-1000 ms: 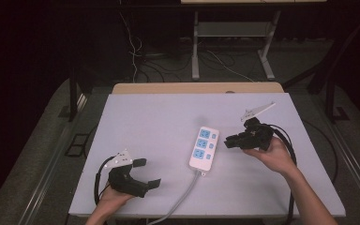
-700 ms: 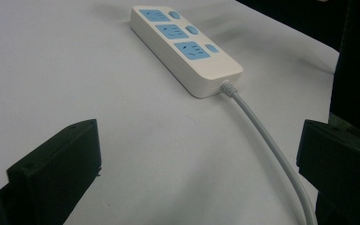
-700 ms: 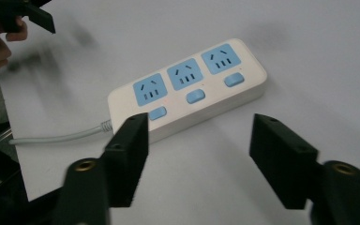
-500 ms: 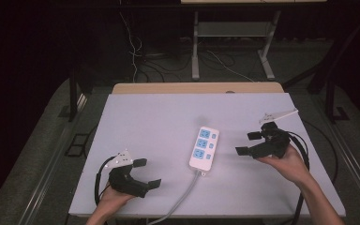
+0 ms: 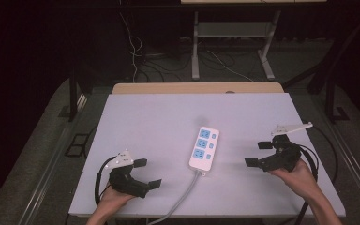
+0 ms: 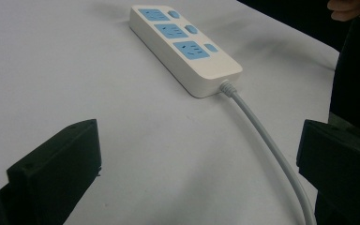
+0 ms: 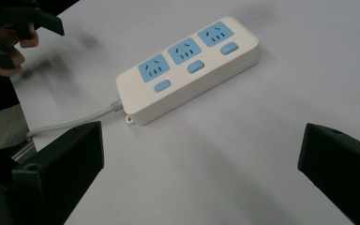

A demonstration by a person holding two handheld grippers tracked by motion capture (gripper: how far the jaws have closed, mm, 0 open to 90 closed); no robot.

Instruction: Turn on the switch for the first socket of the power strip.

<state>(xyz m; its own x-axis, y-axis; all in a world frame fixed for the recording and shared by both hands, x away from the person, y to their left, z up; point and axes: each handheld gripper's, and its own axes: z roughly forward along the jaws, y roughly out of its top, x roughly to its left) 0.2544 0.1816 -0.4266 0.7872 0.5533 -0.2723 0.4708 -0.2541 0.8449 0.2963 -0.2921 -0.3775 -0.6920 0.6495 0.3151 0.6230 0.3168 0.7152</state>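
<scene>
Left hand (image 5: 110, 202) at the near-left edge holds the black two-jaw left gripper (image 5: 147, 173), jaws spread wide, nothing between them | Right hand (image 5: 296, 171) at the near-right holds the black two-jaw right gripper (image 5: 259, 153), jaws likewise wide apart and empty | Forearms enter from below, well apart.

A lab or recording room is showing here: a white-topped bench (image 5: 159, 122) is standing under bright light amid darkness, loose cables (image 5: 136, 56) are trailing across the far floor beside a metal-legged stand (image 5: 232, 33).
</scene>
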